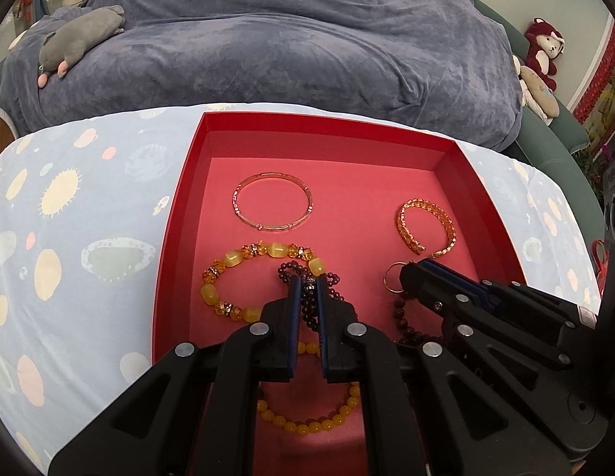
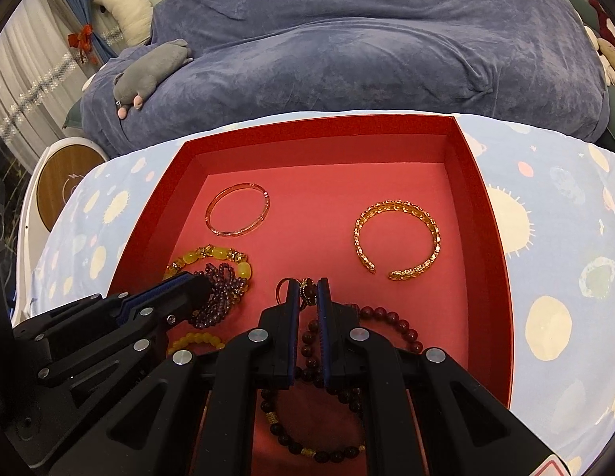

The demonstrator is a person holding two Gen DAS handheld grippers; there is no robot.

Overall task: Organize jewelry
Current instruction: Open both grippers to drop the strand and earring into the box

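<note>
Red tray (image 1: 180, 198) sits on a space-print sheet (image 1: 69, 218), blue blanket heap (image 1: 287, 59) behind it. Left wrist view: left tongs (image 1: 308, 287) pinched shut on a bunched purple bead bracelet (image 1: 307, 297), which lies against the near-right part of the chunky yellow bead bracelet (image 1: 244, 281); a small-bead yellow bracelet (image 1: 307, 424) lies under the tongs, close to the camera. Only this view shows the red stuffed toy (image 1: 543, 49) at far right. Right wrist view: right tongs (image 2: 307, 291) closed on a small dark charm with a thin ring (image 2: 281, 289) beside it, attached to the dark red bead bracelet (image 2: 387, 317) looping beneath; only here is that loop seen nearly whole, with its gold spacer beads. This view alone shows the round wooden stool (image 2: 61, 182), curtain (image 2: 29, 79) and white plush (image 2: 121, 4). Grey plush (image 1: 81, 39) shows in both. Both tongs pitch steeply down into the near half of the tray, side by side, tips near each other but apart. Clear bangle (image 1: 271, 202) lies back-left, gold open cuff (image 1: 426, 226) back-right, well apart from each other and from the tongs. Back half of the tray floor is bare around them; tray walls stand low, right wall near the cuff, left wall near the chunky yellow bracelet.
</note>
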